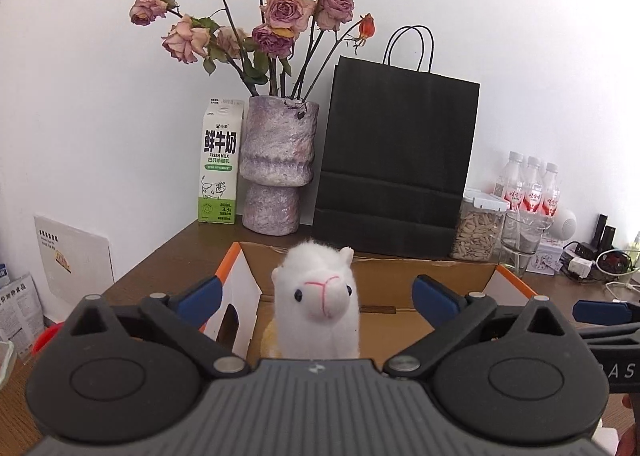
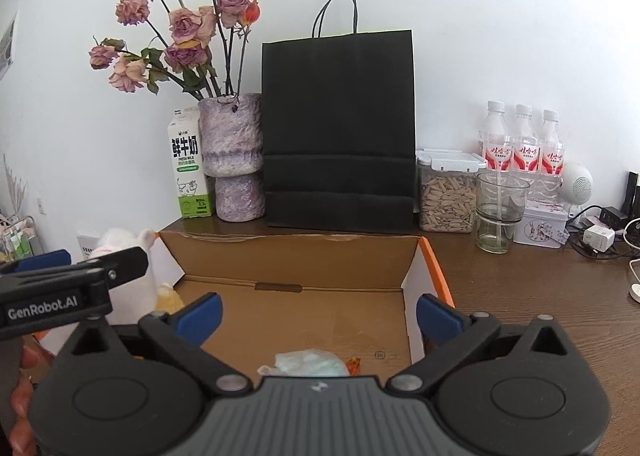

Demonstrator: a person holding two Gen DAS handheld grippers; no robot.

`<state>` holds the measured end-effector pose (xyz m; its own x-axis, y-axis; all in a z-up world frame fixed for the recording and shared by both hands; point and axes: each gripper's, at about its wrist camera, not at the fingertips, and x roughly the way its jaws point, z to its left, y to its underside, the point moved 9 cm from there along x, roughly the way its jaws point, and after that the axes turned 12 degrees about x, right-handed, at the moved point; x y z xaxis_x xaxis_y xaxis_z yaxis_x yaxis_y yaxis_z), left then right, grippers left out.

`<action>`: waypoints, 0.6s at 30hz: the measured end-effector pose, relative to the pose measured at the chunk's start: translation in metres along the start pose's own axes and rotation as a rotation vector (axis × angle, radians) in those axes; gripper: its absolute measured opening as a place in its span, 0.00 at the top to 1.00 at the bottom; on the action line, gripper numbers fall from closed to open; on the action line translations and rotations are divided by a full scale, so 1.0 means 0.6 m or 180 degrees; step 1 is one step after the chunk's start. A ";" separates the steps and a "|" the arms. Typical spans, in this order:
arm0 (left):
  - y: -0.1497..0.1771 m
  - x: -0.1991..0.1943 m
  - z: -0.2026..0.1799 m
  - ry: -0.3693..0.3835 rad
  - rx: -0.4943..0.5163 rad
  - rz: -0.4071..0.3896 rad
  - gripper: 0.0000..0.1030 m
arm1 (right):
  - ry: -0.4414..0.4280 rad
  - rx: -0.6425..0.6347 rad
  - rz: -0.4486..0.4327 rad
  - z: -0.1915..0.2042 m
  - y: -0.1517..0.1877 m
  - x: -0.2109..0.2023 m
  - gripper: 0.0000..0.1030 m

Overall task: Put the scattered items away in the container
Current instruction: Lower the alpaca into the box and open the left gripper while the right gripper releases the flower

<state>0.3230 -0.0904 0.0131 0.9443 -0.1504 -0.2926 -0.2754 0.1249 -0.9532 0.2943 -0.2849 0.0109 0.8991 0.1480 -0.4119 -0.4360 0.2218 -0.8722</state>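
Note:
A white plush alpaca (image 1: 318, 296) stands upright at the left end of an open cardboard box (image 1: 420, 280), between the wide-open fingers of my left gripper (image 1: 318, 302), which do not touch it. A yellow item (image 1: 269, 336) lies beside it. In the right wrist view the alpaca (image 2: 128, 276) sits behind the left gripper's body at the box's (image 2: 296, 256) left end. My right gripper (image 2: 318, 314) is open over the box. A pale crumpled packet (image 2: 310, 362) lies on the box floor under it.
Along the wall stand a milk carton (image 2: 188, 168), a purple vase of dried roses (image 2: 234, 160), a black paper bag (image 2: 340, 128), a seed jar (image 2: 448, 192), a glass (image 2: 500, 212), water bottles (image 2: 522, 148) and a tin (image 2: 544, 226). Cables and chargers (image 2: 600, 236) lie at the right.

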 end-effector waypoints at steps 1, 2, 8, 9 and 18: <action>0.000 -0.002 0.002 -0.0019 -0.0003 0.0000 0.00 | -0.0001 -0.0010 -0.0008 0.001 0.001 -0.003 0.00; 0.001 -0.005 0.003 -0.0046 0.0011 -0.0004 0.00 | -0.0003 -0.0024 -0.0020 0.003 0.001 -0.007 0.00; 0.008 -0.018 0.010 -0.0079 0.0006 -0.0034 0.00 | 0.0010 -0.0085 -0.0033 0.010 0.007 -0.019 0.00; 0.008 -0.019 0.012 -0.0090 -0.0003 -0.0042 0.00 | 0.0014 -0.0090 -0.0039 0.010 0.008 -0.021 0.00; 0.007 -0.041 0.019 -0.0072 -0.0037 -0.0106 0.00 | 0.0010 -0.0052 -0.0176 0.003 0.005 -0.056 0.00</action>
<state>0.3008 -0.0747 0.0172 0.9568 -0.1321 -0.2589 -0.2457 0.1086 -0.9633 0.2631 -0.2876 0.0227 0.9220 0.1330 -0.3637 -0.3850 0.2137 -0.8978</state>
